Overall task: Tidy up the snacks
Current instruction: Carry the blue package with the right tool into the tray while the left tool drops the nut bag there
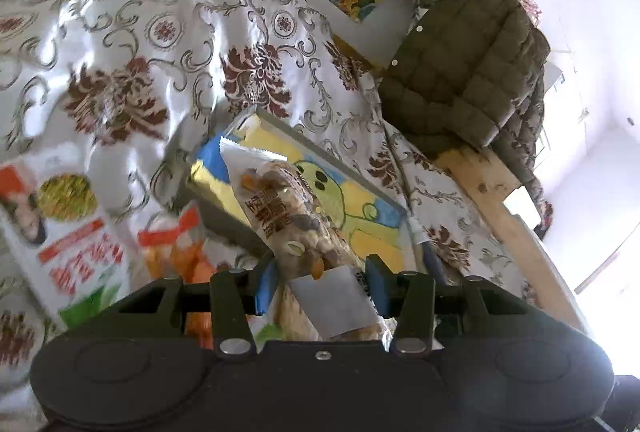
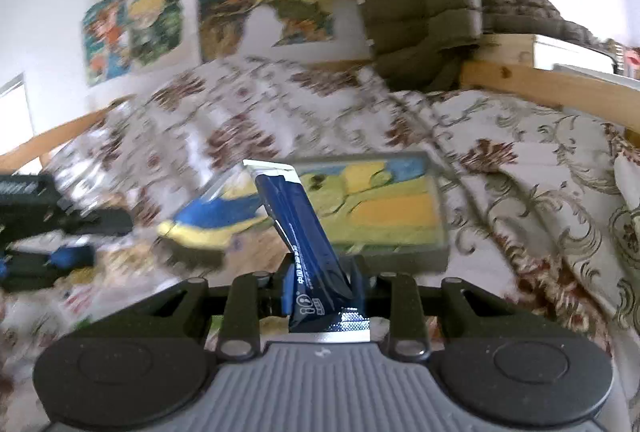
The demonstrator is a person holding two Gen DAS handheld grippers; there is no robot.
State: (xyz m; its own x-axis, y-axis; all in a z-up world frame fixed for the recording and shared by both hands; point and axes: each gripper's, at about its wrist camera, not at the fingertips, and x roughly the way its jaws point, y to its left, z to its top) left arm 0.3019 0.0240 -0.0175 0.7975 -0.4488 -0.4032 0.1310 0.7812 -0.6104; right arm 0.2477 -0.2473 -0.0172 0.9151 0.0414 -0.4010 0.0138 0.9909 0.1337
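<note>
Pinching a clear nut packet (image 1: 288,216), the left gripper (image 1: 320,272) faces the painted tray (image 1: 360,216) ahead, while the right gripper (image 2: 320,284) clamps a dark blue sachet (image 2: 308,244).

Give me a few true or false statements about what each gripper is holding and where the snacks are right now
1. The left gripper holds a clear mixed-nut packet. True.
2. The right gripper is empty. False: it is shut on a dark blue stick packet.
3. A shallow tray with a cartoon print lies on the floral bedspread. True.
4. The white bag with orange lettering sits inside that tray. False: it lies on the bedspread, left of it.
5. An olive quilted jacket hangs over the wooden rail. True.
</note>
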